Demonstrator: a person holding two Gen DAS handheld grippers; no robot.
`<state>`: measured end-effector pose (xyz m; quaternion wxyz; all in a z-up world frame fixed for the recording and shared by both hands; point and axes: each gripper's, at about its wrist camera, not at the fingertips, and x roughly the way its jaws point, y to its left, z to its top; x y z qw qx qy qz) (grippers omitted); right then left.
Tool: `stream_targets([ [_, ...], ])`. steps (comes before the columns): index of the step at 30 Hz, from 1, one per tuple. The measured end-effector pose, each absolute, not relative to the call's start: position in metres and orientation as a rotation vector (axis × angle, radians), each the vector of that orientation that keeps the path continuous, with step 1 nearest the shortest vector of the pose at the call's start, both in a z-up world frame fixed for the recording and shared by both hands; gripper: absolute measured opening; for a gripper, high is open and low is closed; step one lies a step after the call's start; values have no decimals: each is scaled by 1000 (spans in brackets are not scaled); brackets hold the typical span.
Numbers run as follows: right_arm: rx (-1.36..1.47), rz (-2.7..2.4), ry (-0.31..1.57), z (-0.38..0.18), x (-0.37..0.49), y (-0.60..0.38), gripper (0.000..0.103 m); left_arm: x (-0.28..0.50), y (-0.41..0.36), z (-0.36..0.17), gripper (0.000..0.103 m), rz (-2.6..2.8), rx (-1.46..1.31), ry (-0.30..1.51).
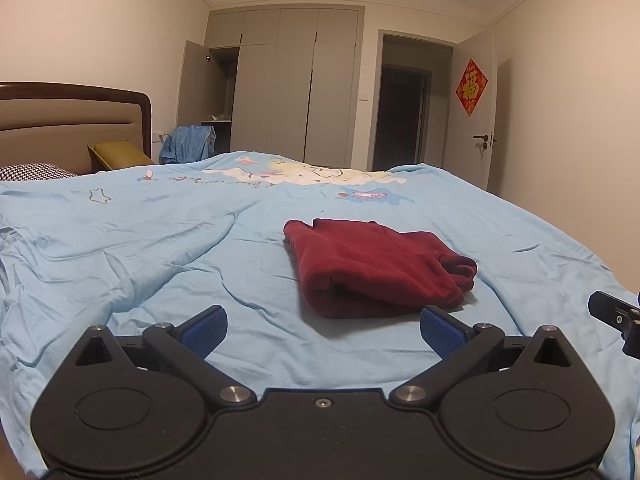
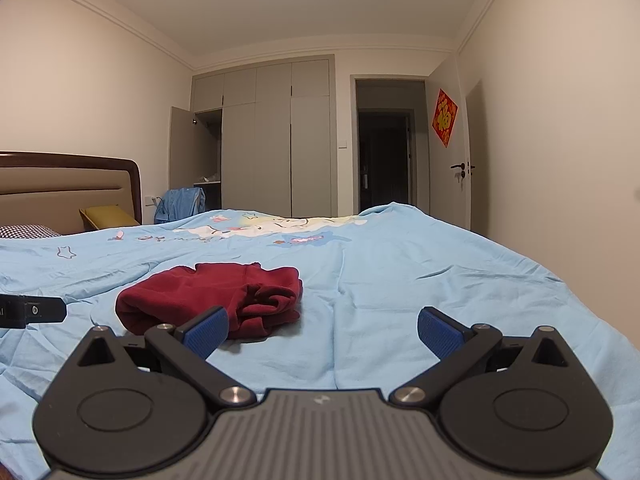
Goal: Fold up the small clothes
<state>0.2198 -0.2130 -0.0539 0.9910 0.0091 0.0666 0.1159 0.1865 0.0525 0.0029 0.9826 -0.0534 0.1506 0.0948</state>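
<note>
One dark red garment point(image 1: 374, 268), folded, lying on the light blue bed cover point(image 1: 160, 248), away from its edges. Two grippers: left gripper point(image 1: 323, 330) wide apart, holding nothing; right gripper point(image 2: 323, 330) equally spread, empty, just beside the garment.

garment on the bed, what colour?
Dark red garment, plain; clearest in the left wrist view.

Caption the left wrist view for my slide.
Open left hand-held gripper faces a folded dark red garment on the light blue bedspread.
</note>
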Motion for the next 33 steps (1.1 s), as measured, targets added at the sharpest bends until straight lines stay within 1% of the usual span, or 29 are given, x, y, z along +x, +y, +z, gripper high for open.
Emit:
stream_targets([
  [33,20,233,138,-54,220,-213,103,186,52,0,102,192,-109,309],
])
